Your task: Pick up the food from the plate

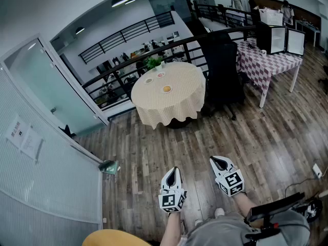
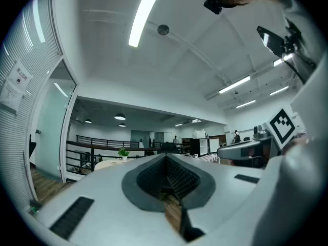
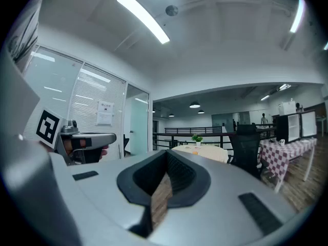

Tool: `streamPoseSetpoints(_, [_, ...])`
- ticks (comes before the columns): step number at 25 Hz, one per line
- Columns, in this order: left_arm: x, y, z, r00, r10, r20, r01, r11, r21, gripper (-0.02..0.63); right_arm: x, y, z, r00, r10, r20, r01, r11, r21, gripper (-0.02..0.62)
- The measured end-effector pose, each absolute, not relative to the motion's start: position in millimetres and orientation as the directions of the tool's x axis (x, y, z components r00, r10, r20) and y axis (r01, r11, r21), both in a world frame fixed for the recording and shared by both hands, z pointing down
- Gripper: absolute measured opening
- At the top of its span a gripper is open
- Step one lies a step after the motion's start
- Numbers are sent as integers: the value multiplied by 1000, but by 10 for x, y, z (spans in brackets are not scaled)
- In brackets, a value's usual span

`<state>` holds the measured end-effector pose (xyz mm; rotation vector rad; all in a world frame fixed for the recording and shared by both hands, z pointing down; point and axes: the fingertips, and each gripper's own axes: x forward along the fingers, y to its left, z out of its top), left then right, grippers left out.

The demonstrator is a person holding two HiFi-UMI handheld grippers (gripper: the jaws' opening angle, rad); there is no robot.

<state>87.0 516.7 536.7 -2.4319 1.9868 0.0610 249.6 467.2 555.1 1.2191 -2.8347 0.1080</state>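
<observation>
**Head view with both gripper views.** The left gripper (image 1: pixel 175 169) and the right gripper (image 1: pixel 219 160) are being held side by side and level above the wooden floor (image 1: pixel 148 147), each carrying its marker cube behind the fingers. In the left gripper view, the ribbed fingers (image 2: pixel 151 176) are pressing together at their tips, clenched on nothing, and only floor is showing through the slit beneath them. The right gripper is appearing off to their right. In the right gripper view, the fingers (image 3: pixel 180 174) are likewise meeting tip to tip, clenched and empty, with the left gripper appearing off to their left. The food (image 1: pixel 167 88), an orange-yellow piece, is lying on a small plate (image 1: pixel 167 93) on the round table (image 1: pixel 174 110). The table is draped in a pale cloth and is standing ahead of both pairs of fingertips, well apart from them. Two more plates (image 1: pixel 149 80) are sitting beyond the food as seen from the fingers, and a potted plant (image 1: pixel 154 62) is standing at the table's far edge. A black office chair (image 1: pixel 221 70) is standing just beside the table, ahead of the right gripper's fingertips. Farther to the right of those fingertips, a table with a checked cloth (image 1: pixel 266 68) is bearing a black cabinet (image 1: pixel 270 37). A glass partition (image 1: pixel 46 86) is running along to the left of the left gripper's fingers.
</observation>
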Motion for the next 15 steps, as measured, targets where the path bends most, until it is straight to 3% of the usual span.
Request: streamPoseSetpoints(15, [1229,4661,5374,171,-984,-51,-984,-173,42,9,2814,4058,5606,-696,-716,58,-718,696,-22,15])
